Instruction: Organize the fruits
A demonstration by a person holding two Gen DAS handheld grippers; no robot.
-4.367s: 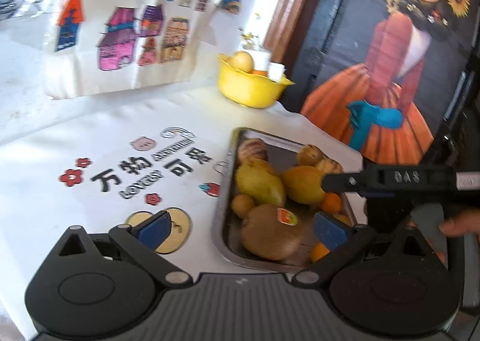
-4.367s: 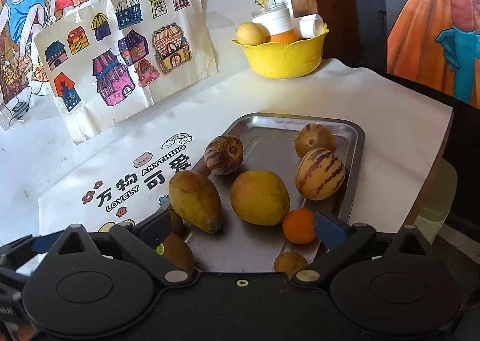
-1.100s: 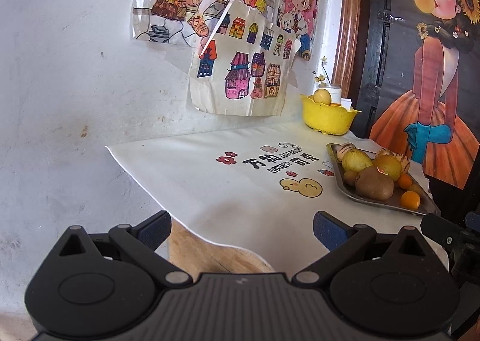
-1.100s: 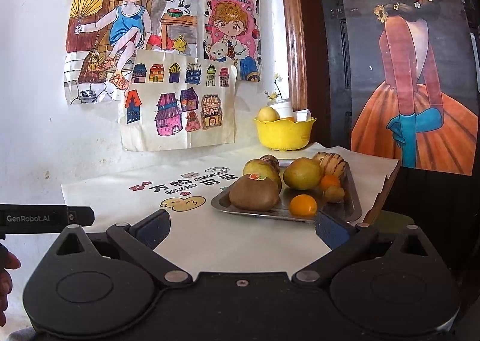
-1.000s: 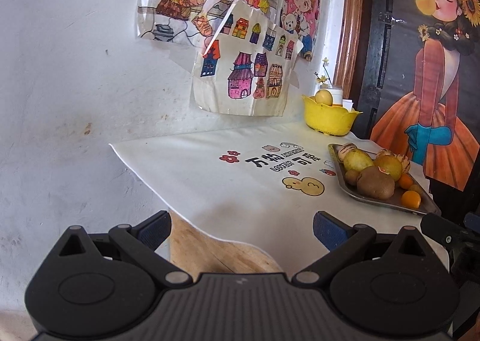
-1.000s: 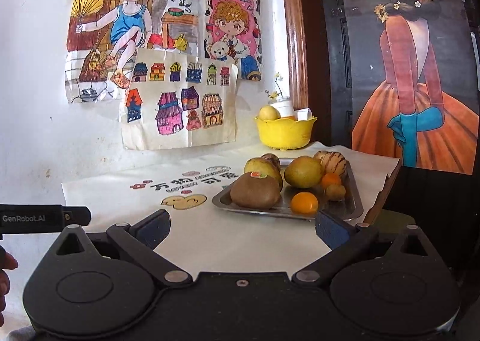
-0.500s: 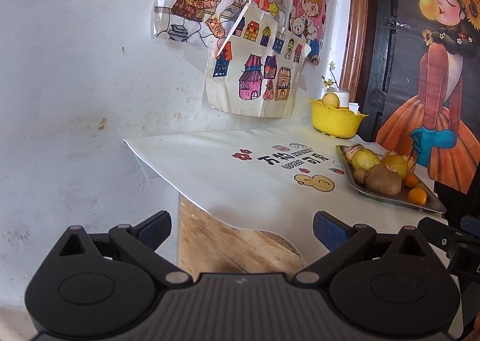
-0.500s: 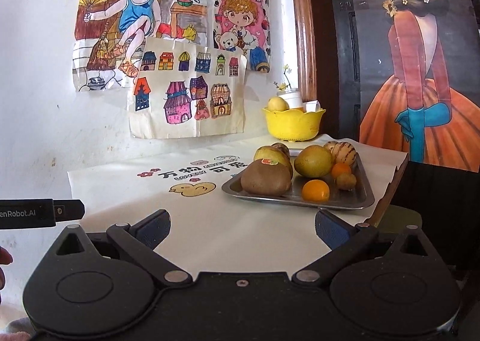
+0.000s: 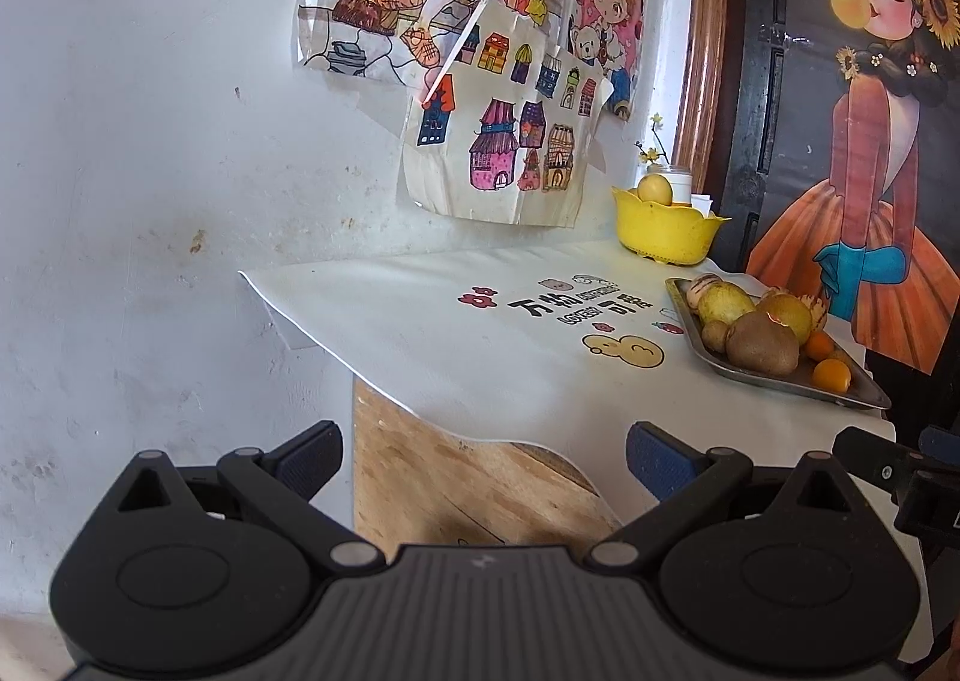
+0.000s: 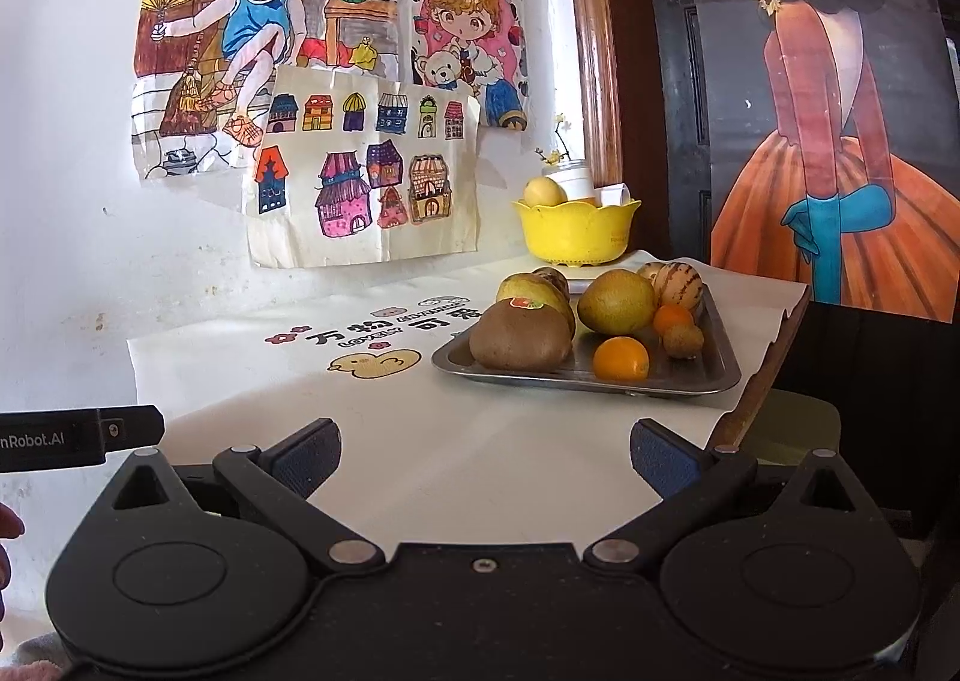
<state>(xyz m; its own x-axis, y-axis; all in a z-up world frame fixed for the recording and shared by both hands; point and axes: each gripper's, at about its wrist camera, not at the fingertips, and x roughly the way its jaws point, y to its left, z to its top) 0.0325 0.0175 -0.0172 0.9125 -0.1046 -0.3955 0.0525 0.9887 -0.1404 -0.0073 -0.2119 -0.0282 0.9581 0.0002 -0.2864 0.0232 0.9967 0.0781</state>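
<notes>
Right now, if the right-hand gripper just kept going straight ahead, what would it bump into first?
Probably the metal tray with the big brown fruit at its near end; the open right gripper has only bare tablecloth before that. Depth is uncertain.

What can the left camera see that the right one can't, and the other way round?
Only the left camera shows bare wood where the cloth ends, and a stretch of plain wall on its left. Only the right camera shows the sticker on the kiwi and a fingertip at its left edge. Both show the tray of fruit, the yellow bowl, the drawings and open, empty grippers: left, right.
</notes>
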